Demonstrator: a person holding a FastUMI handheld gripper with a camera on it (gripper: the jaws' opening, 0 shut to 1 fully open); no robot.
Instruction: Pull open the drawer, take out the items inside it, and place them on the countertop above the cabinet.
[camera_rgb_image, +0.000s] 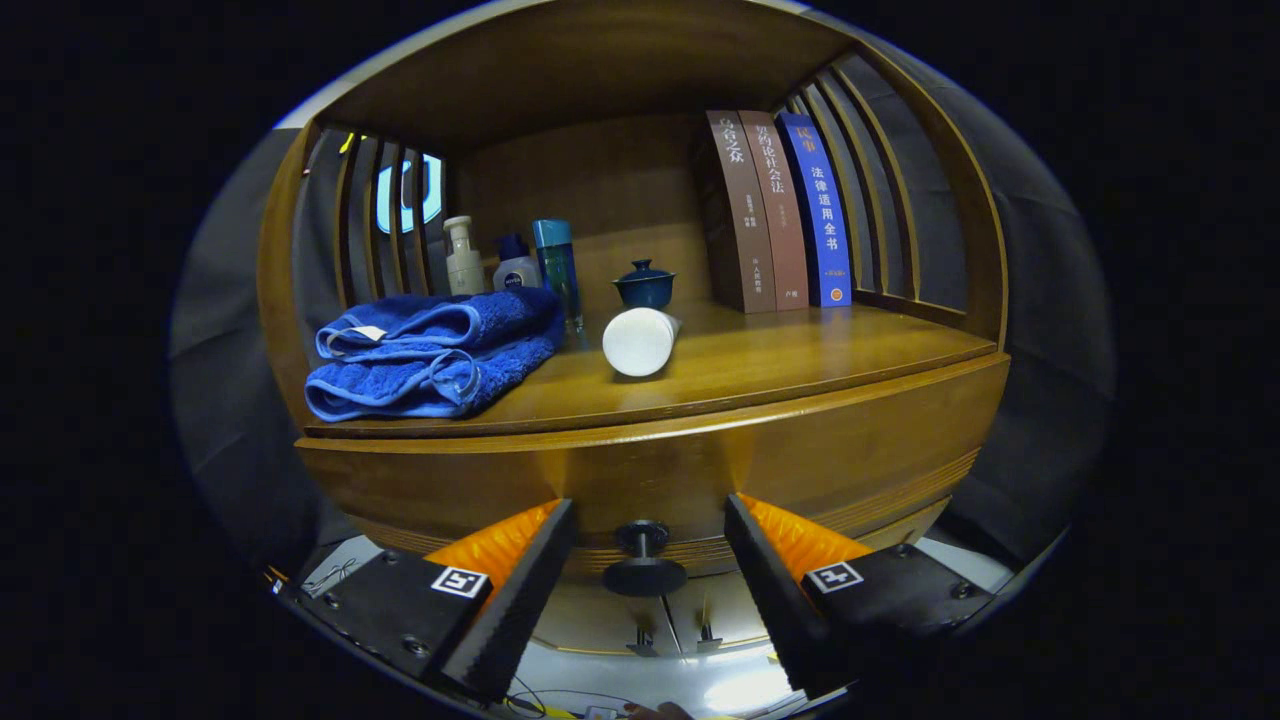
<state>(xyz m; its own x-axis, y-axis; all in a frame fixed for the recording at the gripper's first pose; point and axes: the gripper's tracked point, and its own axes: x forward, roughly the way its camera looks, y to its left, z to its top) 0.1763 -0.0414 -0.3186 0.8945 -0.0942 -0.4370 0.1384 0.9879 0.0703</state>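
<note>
The drawer (640, 470) forms the wooden front directly under the countertop (780, 365) of the cabinet; it appears closed, its face flush below the countertop's front edge. A dark round knob (643, 560) projects from the lower middle of the drawer front. The gripper (648, 540) faces this knob with its fingers (520, 590) spread apart — one on either side of the knob, neither touching it, the knob lying in the gap between the tips.

On the countertop, a white cylindrical bottle (640, 341) lies on its side near the middle, its round end toward the front edge. Just behind it stands a small dark-blue lidded cup (644, 284). A folded blue towel (435, 352) occupies the left front corner, reaching close to the front edge. Behind the towel, toward the left rear corner, stand three toiletry containers — a pale pump bottle (463, 257), a squat white bottle with a dark cap (516, 265) and a tall teal bottle (556, 268). Three upright books (778, 210), two brown and one blue, stand side by side at the right rear, beside the slatted side panel (860, 170). A wooden back panel (600, 200) closes the shelf space above the countertop.
</note>
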